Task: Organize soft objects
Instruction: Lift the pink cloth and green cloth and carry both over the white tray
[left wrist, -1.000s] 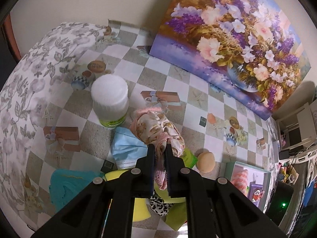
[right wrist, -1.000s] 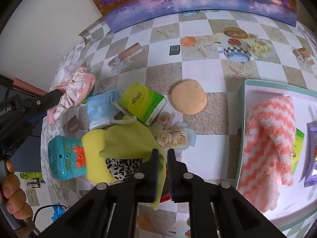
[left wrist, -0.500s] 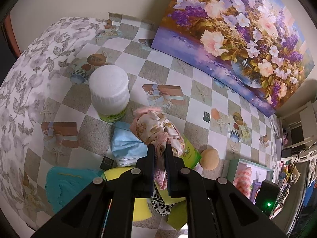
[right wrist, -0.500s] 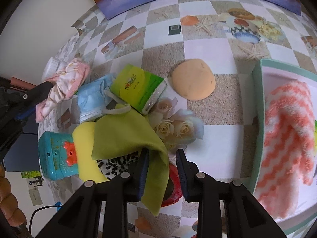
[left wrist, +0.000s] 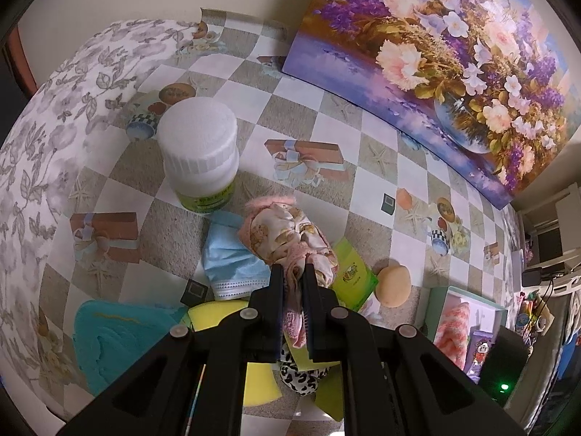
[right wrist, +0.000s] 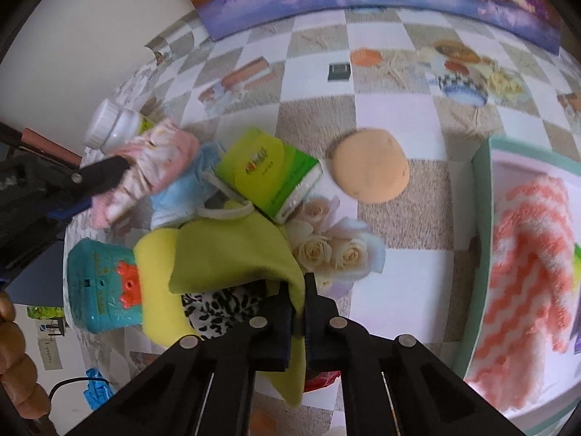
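R gripper is clamped on a fold of the green cloth; cloth edge runs down btwn the two fingers and hangs below them, w/ the rest spreading up-left from the jaws. Under it: leopard-print fabric just left of the fingers, yellow sponge beneath both, teal toy w/ red crab touching the sponge's left side. A red item shows below the jaws, mostly hidden. Just past the cloth, green tissue pack rests tilted on the blue mask, mask loop lying on the cloth. Orange puff sits right of the pack, apart from it. Tray at far right holds the pink-white striped towel.

L gripper is shut on the pink floral scrunchie; pink fuzzy part is pinched btwn the fingers and trails down under them, floral bulk sticks out ahead of the tips, lifted over the mask and tissue pack. In R view the scrunchie is held at the pile's left edge. White bottle stands upright just beyond the mask. Puff lies to the right near the tray. Flower painting leans on the wall at the far side of the checkered cloth-covered table.
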{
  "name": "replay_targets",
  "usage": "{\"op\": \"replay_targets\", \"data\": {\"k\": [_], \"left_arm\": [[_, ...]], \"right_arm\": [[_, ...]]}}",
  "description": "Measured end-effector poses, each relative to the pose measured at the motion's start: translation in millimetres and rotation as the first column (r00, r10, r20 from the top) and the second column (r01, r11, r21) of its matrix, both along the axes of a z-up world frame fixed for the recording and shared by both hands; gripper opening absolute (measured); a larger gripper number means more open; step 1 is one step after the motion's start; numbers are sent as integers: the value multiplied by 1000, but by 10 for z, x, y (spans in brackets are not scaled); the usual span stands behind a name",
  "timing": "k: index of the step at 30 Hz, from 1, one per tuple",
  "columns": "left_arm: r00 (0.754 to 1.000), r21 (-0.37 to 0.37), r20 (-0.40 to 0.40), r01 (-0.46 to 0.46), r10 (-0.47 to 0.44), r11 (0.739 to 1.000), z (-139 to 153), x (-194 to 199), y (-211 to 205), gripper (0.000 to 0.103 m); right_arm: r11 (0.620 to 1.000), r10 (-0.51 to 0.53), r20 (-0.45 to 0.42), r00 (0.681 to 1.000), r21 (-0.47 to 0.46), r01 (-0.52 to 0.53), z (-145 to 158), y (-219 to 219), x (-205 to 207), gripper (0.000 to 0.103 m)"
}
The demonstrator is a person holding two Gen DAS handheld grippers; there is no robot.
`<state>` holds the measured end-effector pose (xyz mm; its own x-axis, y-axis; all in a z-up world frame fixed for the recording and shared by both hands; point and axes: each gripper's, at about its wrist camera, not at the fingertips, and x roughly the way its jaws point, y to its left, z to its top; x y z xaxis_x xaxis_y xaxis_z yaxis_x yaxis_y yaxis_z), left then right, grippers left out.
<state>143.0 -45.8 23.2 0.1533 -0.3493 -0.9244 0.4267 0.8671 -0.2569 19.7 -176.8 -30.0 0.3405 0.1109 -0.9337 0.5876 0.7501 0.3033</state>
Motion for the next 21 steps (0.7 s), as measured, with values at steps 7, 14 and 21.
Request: {"op": "replay_targets", "data": {"k": [7, 14, 21], "left_arm": [[1000, -22, 20, -13, 14, 1000, 110, 16, 46, 10], [994, -102, 99, -26, 36, 994, 520, 2, 156, 10], [987, -174, 154, -28, 56, 984, 860, -49, 252, 10]], "right_arm": [[999, -38, 54, 998, -23, 40, 218, -106, -54, 4], [992, -74, 144, 987, -89, 87, 675, -186, -177, 3], [975, -131, 201, 971, -152, 163, 1082, -312, -383, 3]]}}
